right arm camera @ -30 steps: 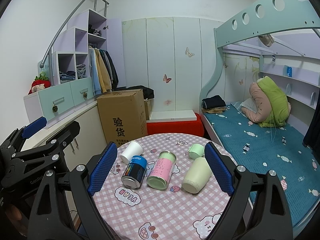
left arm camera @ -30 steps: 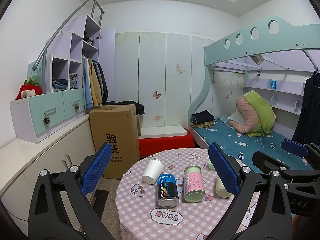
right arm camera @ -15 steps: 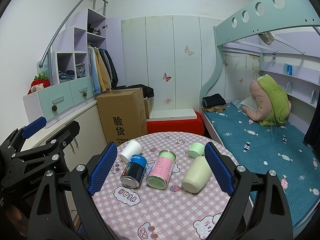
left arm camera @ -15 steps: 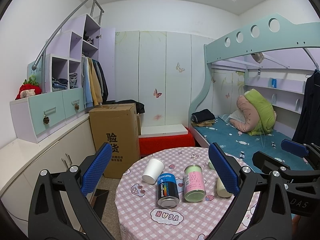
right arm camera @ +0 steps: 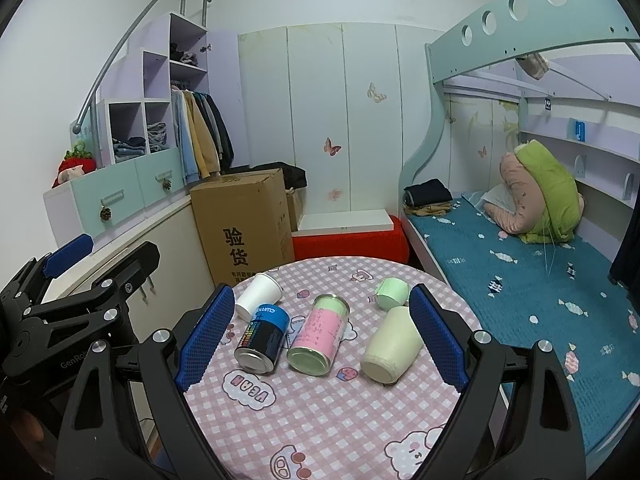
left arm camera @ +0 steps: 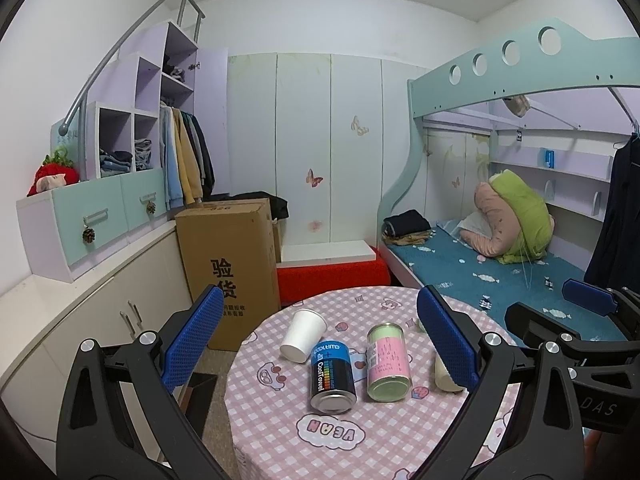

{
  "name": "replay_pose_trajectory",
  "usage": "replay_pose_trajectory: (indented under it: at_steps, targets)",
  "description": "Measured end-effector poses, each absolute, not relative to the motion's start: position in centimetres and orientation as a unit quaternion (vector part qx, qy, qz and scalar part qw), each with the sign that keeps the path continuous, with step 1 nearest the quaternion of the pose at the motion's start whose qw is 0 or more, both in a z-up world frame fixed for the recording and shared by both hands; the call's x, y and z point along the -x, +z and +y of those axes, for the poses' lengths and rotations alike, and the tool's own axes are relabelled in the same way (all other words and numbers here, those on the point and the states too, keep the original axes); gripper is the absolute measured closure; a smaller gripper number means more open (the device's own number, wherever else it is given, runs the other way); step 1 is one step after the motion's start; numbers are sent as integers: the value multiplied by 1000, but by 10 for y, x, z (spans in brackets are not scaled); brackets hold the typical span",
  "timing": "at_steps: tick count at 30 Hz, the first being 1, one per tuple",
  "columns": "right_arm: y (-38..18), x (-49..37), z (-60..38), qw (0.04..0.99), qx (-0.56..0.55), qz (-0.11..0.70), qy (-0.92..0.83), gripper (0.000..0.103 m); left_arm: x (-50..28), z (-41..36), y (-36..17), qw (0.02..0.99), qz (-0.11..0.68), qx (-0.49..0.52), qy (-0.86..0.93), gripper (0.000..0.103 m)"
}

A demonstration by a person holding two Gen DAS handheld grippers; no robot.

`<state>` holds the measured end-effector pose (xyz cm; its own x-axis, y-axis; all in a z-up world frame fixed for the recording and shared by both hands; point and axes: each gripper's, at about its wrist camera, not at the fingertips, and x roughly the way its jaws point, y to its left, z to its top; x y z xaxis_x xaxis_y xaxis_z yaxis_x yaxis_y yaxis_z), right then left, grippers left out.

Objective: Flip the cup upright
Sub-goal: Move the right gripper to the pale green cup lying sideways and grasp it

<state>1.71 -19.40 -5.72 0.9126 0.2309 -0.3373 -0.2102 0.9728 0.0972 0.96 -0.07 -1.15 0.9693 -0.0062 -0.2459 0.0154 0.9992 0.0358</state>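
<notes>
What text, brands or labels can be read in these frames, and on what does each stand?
"CoolTowel": side of the blue can.
"验货": front of the cardboard box; the smaller print below it is too small to read.
"VEAN", upside down: cloud print on the tablecloth.
"GenRo...", cut off: left claw body.
"DAS": right claw body.
Pink can: print too blurred.

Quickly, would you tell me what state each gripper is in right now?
Left gripper: open, holding nothing, above the table.
Right gripper: open, holding nothing; the cream cup lies on its side between its fingers, untouched.
</notes>
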Motion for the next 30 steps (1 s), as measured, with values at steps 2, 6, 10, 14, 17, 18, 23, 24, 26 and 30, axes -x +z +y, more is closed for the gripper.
replay_pose_trajectory:
  at_steps: [2, 6, 10, 14, 17, 18, 23, 24, 26, 30]
  targets:
    - [-59, -20, -196, 977, -32, 180, 113, 17, -20, -3, -15, 991, 130, -20, -6, 6]
    - [-63, -27, -199, 975, -36, 189, 113, 17, -28, -5, -21, 990, 142, -21, -6, 6]
    - [-67, -36, -206, 973, -42, 199, 110, 17, -40, -8, -28, 988, 155, -19, -1, 6]
    - [-71, -46, -213, 971, -49, 209, 105, 17, -53, -13, -36, 984, 176, -13, -2, 6]
    - [-74, -52, -220, 970, -56, 213, 101, 17, -64, -19, -44, 982, 190, -15, -6, 6]
    - [-76, -55, -224, 970, -59, 215, 99, 17, -68, -21, -47, 980, 196, -16, -8, 6]
    - [-88, -70, -241, 967, -70, 229, 90, 17, -91, -40, -66, 972, 234, -15, -28, 6]
    - [-91, -73, -246, 966, -73, 232, 86, 17, -97, -46, -71, 969, 243, -14, -35, 6]
    - [-98, -79, -255, 965, -79, 239, 78, 17, -109, -56, -82, 964, 260, -13, -48, 6]
    - [-115, -91, -281, 960, -99, 257, 56, 17, -135, -79, -108, 949, 303, -4, -84, 6]
